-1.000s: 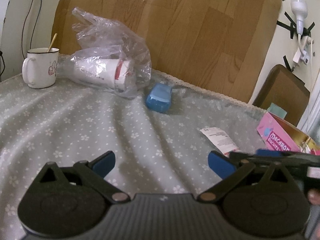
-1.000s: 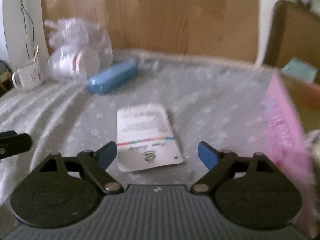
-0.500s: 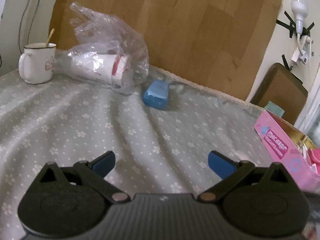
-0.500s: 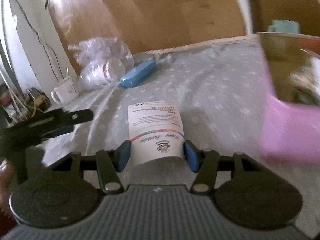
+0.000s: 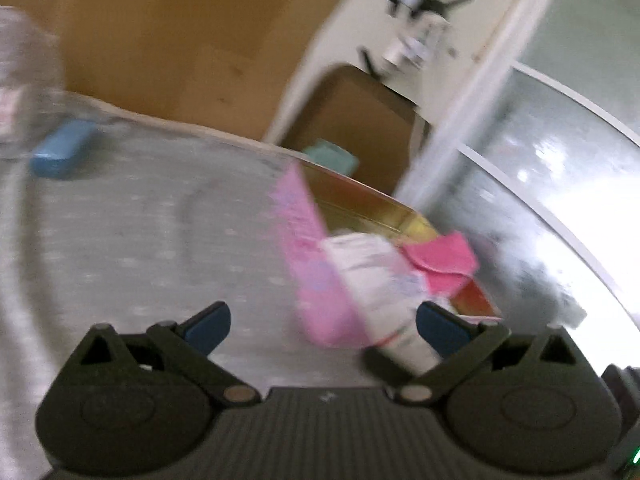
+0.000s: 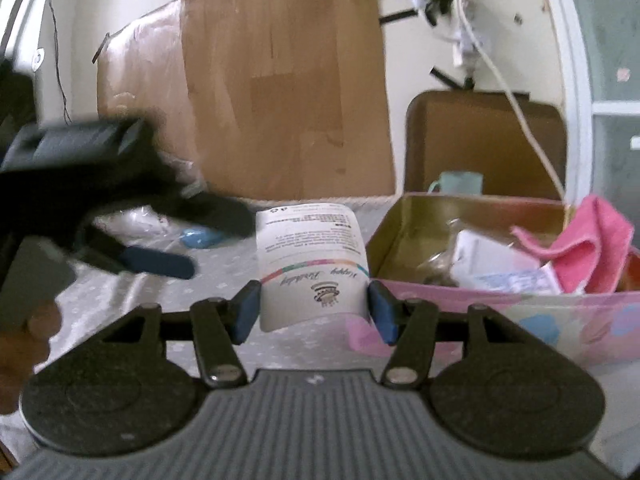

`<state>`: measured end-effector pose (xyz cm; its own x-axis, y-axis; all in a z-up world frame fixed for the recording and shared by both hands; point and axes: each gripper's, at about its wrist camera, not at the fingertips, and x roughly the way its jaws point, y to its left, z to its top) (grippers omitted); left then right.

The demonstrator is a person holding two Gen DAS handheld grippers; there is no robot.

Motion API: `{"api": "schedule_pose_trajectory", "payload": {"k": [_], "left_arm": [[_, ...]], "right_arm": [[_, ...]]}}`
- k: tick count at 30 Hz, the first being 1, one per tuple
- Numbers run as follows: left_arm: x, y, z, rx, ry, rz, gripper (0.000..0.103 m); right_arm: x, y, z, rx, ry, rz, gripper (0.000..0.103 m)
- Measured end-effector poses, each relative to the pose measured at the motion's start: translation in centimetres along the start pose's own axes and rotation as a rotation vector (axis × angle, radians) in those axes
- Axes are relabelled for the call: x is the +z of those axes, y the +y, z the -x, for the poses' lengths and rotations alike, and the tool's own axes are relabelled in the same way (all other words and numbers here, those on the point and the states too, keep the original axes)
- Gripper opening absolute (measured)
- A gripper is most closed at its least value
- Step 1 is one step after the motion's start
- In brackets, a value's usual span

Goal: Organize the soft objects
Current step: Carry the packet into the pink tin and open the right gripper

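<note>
White, glossy and lightly bowed, the packet (image 6: 310, 264) sits clamped between the pads of our right gripper (image 6: 315, 312), held by its lower end and lifted off the cloth (image 6: 132, 300); these fingers have just been closing on it. At 3 o'clock of the packet we see the box (image 6: 500, 304), pink-walled and open-topped, already holding a pink towel (image 6: 588, 248) and other wrappers. Our left gripper (image 5: 323, 328) is empty, its fingers spread apart; in the right view it hangs at 9 o'clock of the packet, near it.

Risks, as we judge them: the packet is slick and gripped only at one end, so a quick swing could let it slide out or fold over. Its free top edge could catch the box's near wall if carried too low.

Open room lies above the box mouth, chiefly its left half. The blue case (image 5: 60, 152) lies well apart at 10 o'clock.
</note>
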<state>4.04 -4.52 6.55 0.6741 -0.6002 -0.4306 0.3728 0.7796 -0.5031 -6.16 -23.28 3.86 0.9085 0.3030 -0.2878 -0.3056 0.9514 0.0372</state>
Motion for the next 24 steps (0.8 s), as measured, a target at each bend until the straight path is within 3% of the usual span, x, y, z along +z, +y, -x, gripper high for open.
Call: {"api": "schedule_pose_trajectory", "payload": {"k": [2, 3, 7, 9, 13, 16, 17, 19, 24], "left_arm": [[0.6, -1.9, -1.7, -0.03, 0.035, -0.013, 0.079], [0.8, -2.8, -2.7, -0.037, 0.048, -0.03, 0.074], [1.9, -6.5, -6.5, -0.043, 0.096, -0.128, 0.069], [2.6, -8.0, -8.4, -0.041, 0.109, -0.15, 0.069], [4.0, -10.1, -12.2, 0.021, 0.122, -0.189, 0.08], [5.3, -10.4, -14.4, 0.074, 0.122, -0.174, 0.08], [5.6, -10.3, -14.9, 0.092, 0.116, -0.171, 0.085], [6.0, -9.9, -15.0, 0.115, 0.095, -0.147, 0.089], [6.0, -8.6, -13.1, 0.116, 0.054, -0.138, 0.089]], "right_arm": [[0.0, -0.8, 0.4, -0.028, -0.029, 0.01, 0.061], [0.1, -1.6, 0.5, -0.04, -0.041, 0.006, 0.061], [1.0, -4.9, -0.1, -0.119, -0.063, -0.034, 0.063], [1.4, -6.6, -0.9, -0.16, -0.056, -0.054, 0.063], [2.9, -11.1, -4.7, -0.232, 0.02, -0.109, 0.068], [5.4, -15.3, -8.7, -0.257, 0.113, -0.159, 0.075], [6.2, -16.7, -9.6, -0.282, 0.135, -0.183, 0.084], [6.8, -18.4, -10.5, -0.29, 0.177, -0.201, 0.088], [4.7, -18.1, -6.9, -0.278, 0.069, -0.228, 0.086]]}}
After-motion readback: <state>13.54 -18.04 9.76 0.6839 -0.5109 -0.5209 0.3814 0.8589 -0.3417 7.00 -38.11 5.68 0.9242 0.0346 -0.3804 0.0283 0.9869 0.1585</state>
